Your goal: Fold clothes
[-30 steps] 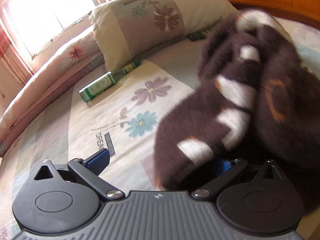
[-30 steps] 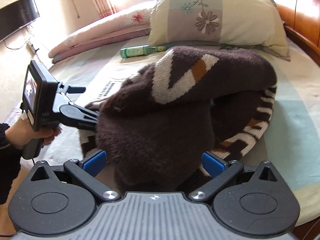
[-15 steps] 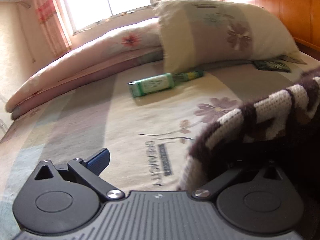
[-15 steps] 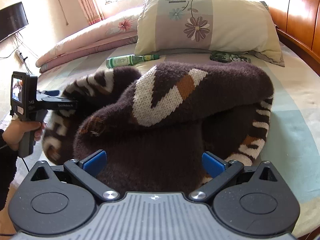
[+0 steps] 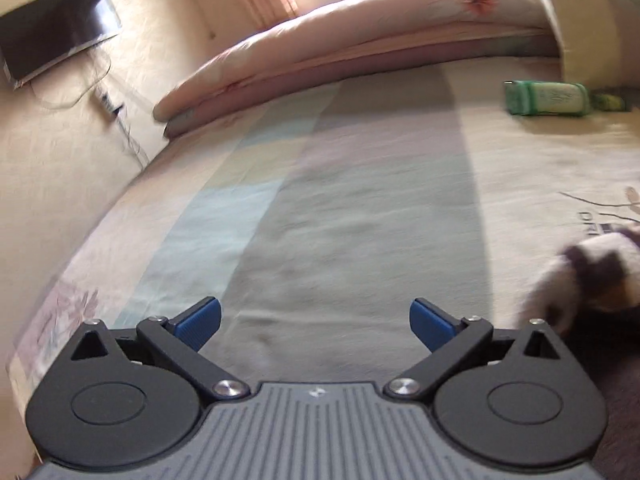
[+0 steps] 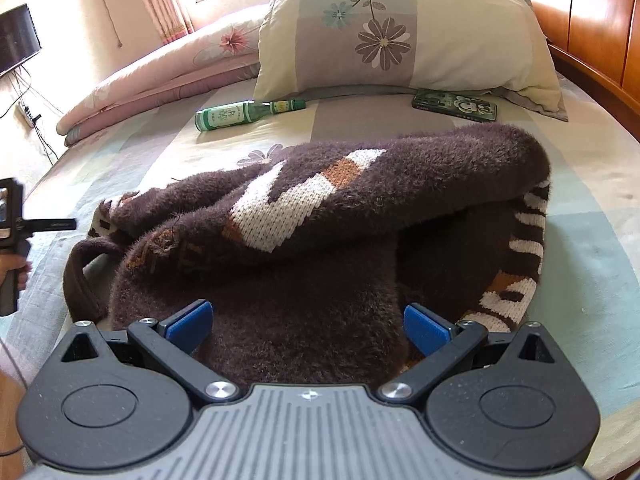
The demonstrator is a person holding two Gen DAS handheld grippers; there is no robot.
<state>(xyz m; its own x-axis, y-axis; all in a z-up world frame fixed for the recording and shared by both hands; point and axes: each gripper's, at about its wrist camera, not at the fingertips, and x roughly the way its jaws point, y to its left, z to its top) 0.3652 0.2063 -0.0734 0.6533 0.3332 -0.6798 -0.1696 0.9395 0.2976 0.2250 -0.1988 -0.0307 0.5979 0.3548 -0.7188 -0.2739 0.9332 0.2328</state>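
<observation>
The bed [image 6: 592,184] serves as the folding surface, and the sweater [image 6: 320,216] lies mid-bed, doubled over itself in a loose heap, not yet a neat fold. A pillow [image 6: 400,28] sits at the head, with a bottle [image 6: 244,114] just before it, clear of the work. The right gripper [image 6: 306,326] hovers at the sweater's near edge, fingers wide, gripping nothing, likely placed to take the hem. The left gripper [image 5: 316,322], also spread and empty, points over bare sheet beside the garment.
</observation>
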